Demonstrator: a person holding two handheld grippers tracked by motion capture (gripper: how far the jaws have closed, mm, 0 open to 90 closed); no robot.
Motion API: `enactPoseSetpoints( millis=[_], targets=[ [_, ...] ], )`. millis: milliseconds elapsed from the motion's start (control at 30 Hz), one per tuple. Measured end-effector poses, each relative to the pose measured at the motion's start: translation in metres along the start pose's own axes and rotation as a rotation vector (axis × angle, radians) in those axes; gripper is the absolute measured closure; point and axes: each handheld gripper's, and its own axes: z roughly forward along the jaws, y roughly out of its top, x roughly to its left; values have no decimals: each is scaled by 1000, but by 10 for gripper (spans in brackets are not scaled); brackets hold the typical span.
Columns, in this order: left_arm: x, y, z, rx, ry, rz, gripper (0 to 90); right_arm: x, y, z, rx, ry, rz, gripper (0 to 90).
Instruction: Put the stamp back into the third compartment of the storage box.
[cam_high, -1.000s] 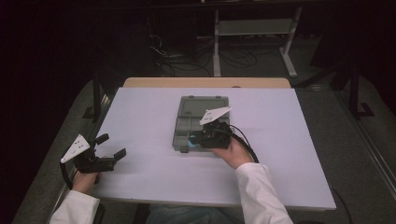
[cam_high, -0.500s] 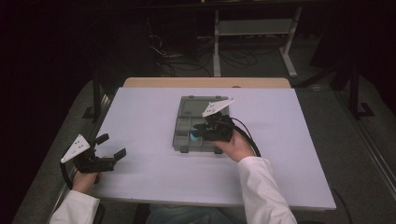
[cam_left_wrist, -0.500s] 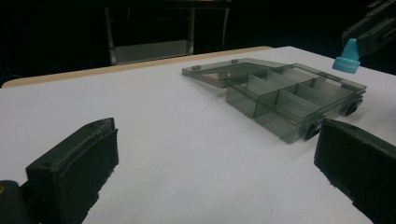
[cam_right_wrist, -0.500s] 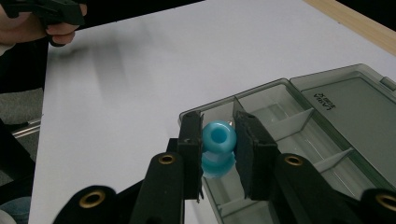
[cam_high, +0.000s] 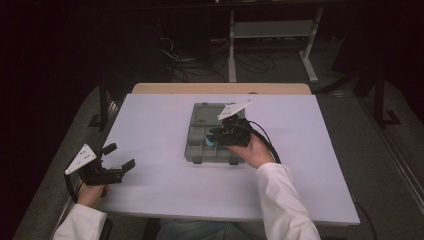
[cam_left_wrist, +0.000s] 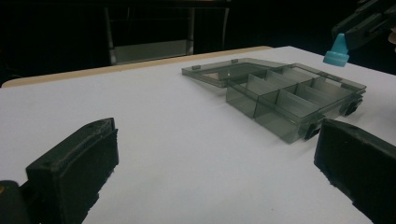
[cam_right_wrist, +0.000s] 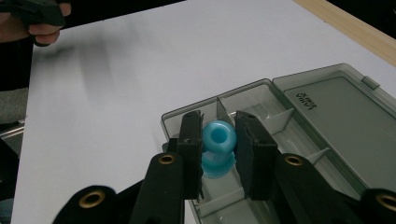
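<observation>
Now the right tool (cam_high: 216, 140) has drifted a little toward the far side of the box (cam_high: 200, 116) compared with a second ago, carrying the blue cap (cam_right_wrist: 217, 148) pinched between its pads above the open compartments. That suggests the cap is in transit over the dividers, probably being lined up for a drop into one of them, though which one I cannot tell. The left tool (cam_high: 120, 159) stays parked at the bench (cam_high: 310, 150) edge, its pads spread and holding nothing.

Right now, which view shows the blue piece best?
Right gripper view: the blue piece sits large between the right claw pads. Left gripper view shows it small at the top corner; high view, a speck over the box.
</observation>
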Motion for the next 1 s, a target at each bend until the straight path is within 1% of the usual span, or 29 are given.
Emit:
enactPoseSetpoints(
  millis=[33,133,200,300,400,533,633,667,767,900,967,1000],
  targets=[
    [0,0,0,-1,0,-1,0,-3,0,-1,1,-5,11,717],
    [0,0,0,-1,0,-1,0,-6,1,-1,10,-13,17,717],
    [0,0,0,0,0,0,0,-9,2,-1,7,-18,11,718],
    [0,0,0,-1,-1,-1,0,-11,2,-3,1,-26,18,717],
    [0,0,0,0,-1,-1,0,-13,2,-3,6,-28,23,717],
    [0,0,0,0,-1,-2,0,-18,0,-4,5,-36,23,718],
    [0,0,0,-1,-1,-2,0,-21,-1,-5,0,-41,31,717],
    [0,0,0,-1,-1,-3,0,-24,-1,-5,5,-43,46,717],
    [0,0,0,-1,-1,-2,0,-26,-2,-5,3,-49,45,717],
    [0,0,1,3,-3,-2,0,-31,-5,-6,6,-59,63,718],
    [0,0,1,2,-3,-1,0,-32,-5,-6,4,-60,57,717],
    [-1,0,0,1,-3,-2,0,-33,-5,-6,5,-60,72,717]
  ],
)
